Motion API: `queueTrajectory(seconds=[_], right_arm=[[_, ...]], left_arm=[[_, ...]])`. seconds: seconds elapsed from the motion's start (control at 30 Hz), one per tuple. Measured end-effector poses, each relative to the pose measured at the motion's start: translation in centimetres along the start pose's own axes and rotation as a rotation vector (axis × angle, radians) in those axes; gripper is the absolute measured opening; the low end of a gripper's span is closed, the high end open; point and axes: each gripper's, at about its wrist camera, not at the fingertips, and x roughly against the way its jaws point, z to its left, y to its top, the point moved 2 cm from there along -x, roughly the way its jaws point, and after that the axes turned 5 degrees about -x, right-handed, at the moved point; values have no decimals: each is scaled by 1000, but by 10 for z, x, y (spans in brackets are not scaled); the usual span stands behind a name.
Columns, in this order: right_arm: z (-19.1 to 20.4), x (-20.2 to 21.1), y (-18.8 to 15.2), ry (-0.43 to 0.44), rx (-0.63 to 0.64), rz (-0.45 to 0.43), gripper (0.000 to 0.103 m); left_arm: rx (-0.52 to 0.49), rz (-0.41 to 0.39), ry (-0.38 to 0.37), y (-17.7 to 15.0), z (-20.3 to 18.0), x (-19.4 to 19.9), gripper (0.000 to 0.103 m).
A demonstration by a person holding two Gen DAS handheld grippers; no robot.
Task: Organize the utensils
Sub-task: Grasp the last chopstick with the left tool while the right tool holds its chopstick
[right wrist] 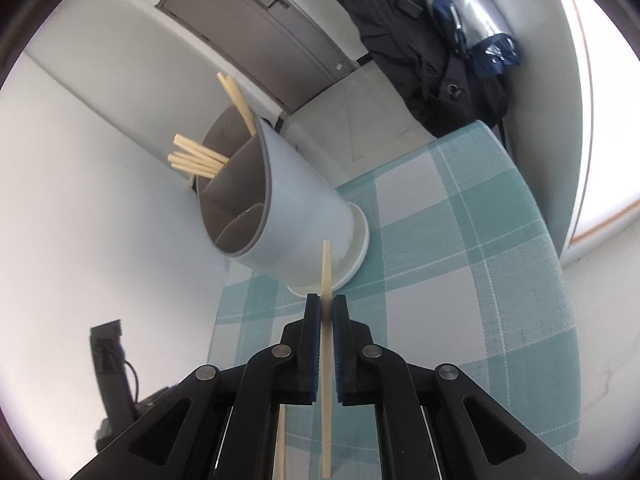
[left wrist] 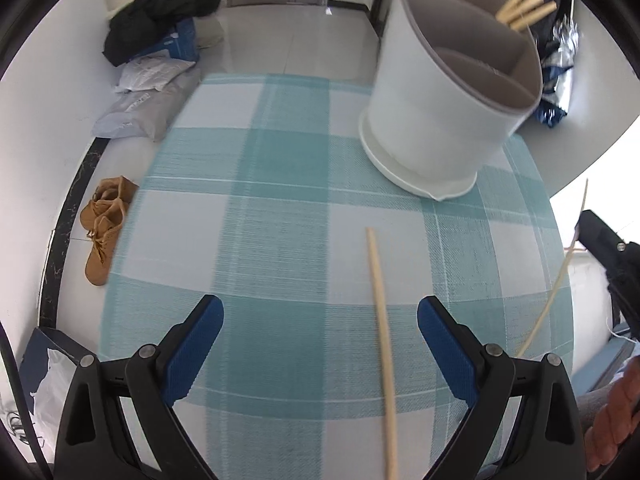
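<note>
Currently one chopstick is clamped between the closed right tongs, near the divided utensil holder at the desk's far edge. Left tongs stand open above another chopstick lying mid-desk.

There is one white utensil holder with three compartments. One chopstick lies on the tabletop, and one chopstick is between the right tongs. About seven chopsticks stand in the holder. Two brown shoes are on the floor.
</note>
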Motion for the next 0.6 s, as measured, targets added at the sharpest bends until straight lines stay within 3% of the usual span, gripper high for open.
queueTrajectory(seconds=[0.2, 0.3, 0.37, 0.47, 0.53, 0.6], right_arm=[[-9, 18, 0, -3, -22, -26, 5], [-14, 23, 1, -1, -29, -33, 5], [-17, 26, 2, -4, -25, -39, 5], [-18, 31, 2, -10, -4, -48, 5], [-18, 33, 2, -12, 5, -50, 5], [-18, 35, 2, -13, 7, -51, 5]], left_arm=[[-6, 37, 48, 7, -8, -18, 94], [-1, 57, 39, 10, -10, -25, 77], [-39, 58, 86, 13, -17, -27, 71], [-55, 51, 78, 14, -27, -24, 48], [-67, 49, 66, 14, -32, -22, 22], [-79, 49, 60, 15, -36, -22, 7]])
